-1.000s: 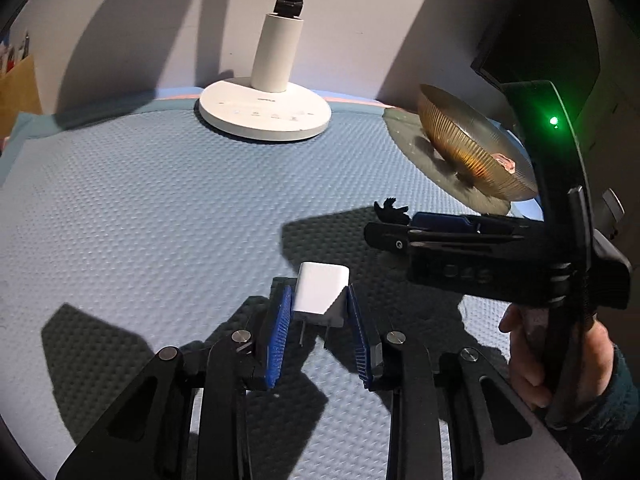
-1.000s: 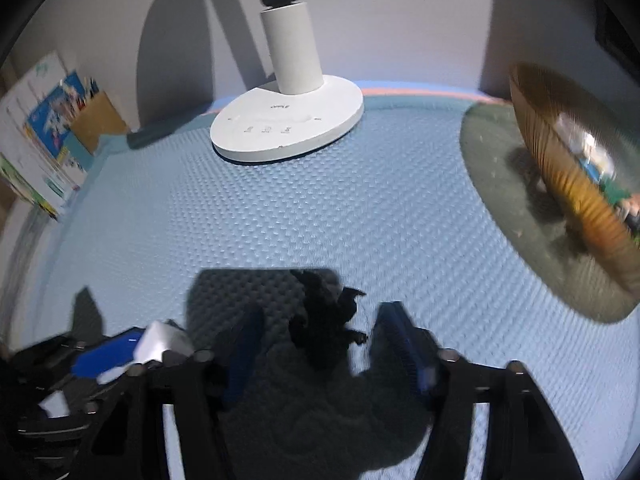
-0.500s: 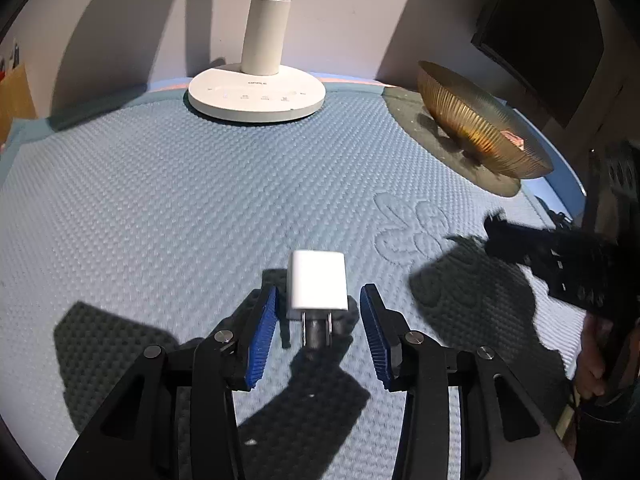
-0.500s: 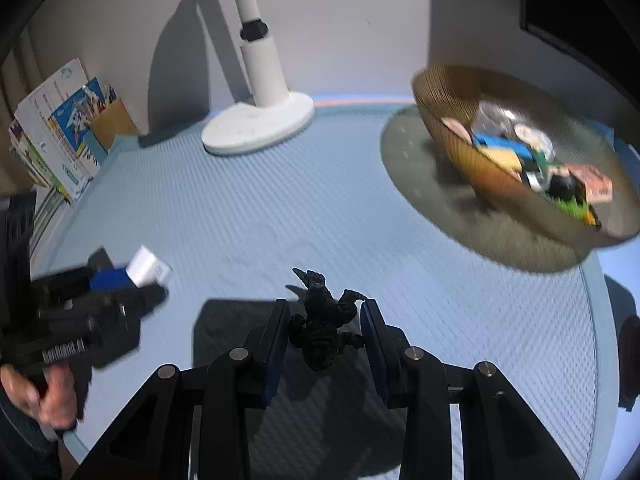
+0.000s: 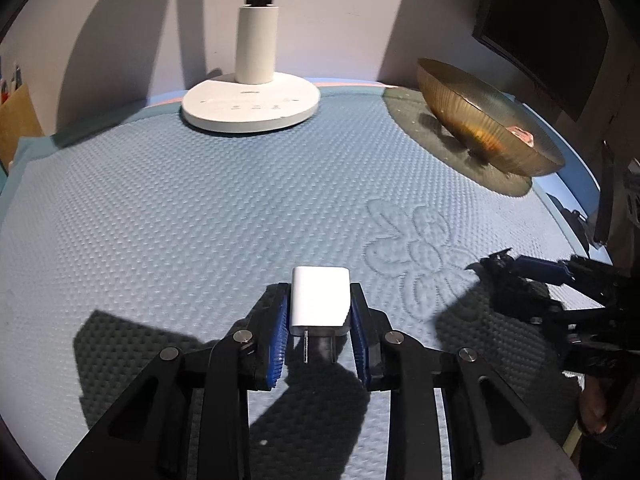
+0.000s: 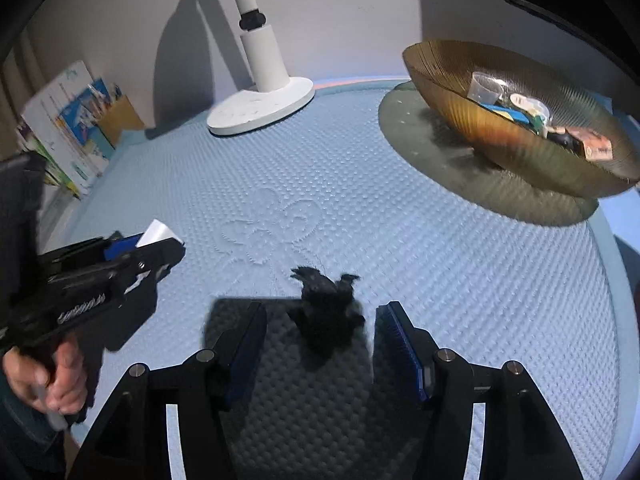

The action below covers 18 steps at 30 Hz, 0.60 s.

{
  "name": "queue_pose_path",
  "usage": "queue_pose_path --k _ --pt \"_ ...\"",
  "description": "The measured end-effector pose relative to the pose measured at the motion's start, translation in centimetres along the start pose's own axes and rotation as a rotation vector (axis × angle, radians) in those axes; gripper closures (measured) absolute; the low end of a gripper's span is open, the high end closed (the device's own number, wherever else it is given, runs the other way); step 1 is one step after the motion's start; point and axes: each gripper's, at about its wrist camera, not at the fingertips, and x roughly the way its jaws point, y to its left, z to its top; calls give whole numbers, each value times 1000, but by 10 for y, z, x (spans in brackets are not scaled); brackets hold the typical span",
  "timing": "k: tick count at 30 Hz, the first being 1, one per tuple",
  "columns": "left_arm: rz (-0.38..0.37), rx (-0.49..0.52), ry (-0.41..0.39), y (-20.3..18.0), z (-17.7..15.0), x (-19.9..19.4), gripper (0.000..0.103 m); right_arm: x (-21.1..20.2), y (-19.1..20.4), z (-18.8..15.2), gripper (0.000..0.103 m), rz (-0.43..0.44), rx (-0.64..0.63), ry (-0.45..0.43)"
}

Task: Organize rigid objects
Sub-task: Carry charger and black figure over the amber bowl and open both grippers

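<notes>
Nearest, my left gripper (image 5: 320,322) pinches the white charger (image 5: 319,300) by its sides, prongs toward the camera, over the blue mat (image 5: 180,220). My right gripper (image 6: 322,338) is opening; the small black figure (image 6: 326,306) sits between the pads, untouched. Beyond: lamp base (image 5: 251,106), amber bowl (image 6: 520,128) holding sorted items.

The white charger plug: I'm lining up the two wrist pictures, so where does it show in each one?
Left wrist view: the white charger plug sits low in the centre, clamped between the left gripper pads, prongs toward the camera.
Right wrist view: only a white corner shows at the left edge, above the black gripper body.
Shared landmark: the white lamp base by the back wall.
</notes>
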Motion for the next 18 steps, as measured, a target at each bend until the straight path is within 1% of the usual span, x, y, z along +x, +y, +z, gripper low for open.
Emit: queue_pose_path --k 1,2,3,4,5,7,9,10,12,13,14,15,17,18 --pt "-3 6 1 -3 0 0 79 4 6 1 45 -43 -18 14" --pt "-4 11 1 -6 0 -1 78 8 16 0 51 -117 -60 19" --pt "-3 15 0 -8 1 -1 79 9 23 -1 56 -156 -94 10" --pt "-2 19 -2 -9 1 -2 79 7 29 -2 70 -165 -121 1" --pt "-3 25 -4 -11 3 -2 79 5 37 -4 70 -171 -161 -5" --pt "-5 35 -9 -16 7 -4 79 1 45 -7 70 -209 -199 -13" --pt "-3 58 -22 -23 14 -8 79 -10 37 -4 70 -151 -158 -21" --pt "-4 71 -31 -27 20 -11 79 -22 27 2 70 -116 -117 -41" --pt "-14 100 -58 -38 37 -18 79 -44 8 17 70 -122 -66 -93" --pt "-18 114 -75 -44 45 -22 79 -56 -3 25 70 -139 -45 -122" --pt "-20 131 -99 -51 58 -27 79 -78 -21 39 69 -167 -10 -173" --pt "-26 151 -136 -61 76 -35 79 -92 -34 49 69 -185 17 -210" --pt "-47 168 -184 -75 102 -45 79 -126 -65 76 69 -234 80 -298" --pt "-73 178 -213 -85 120 -51 78 -137 -76 87 69 -252 104 -324"
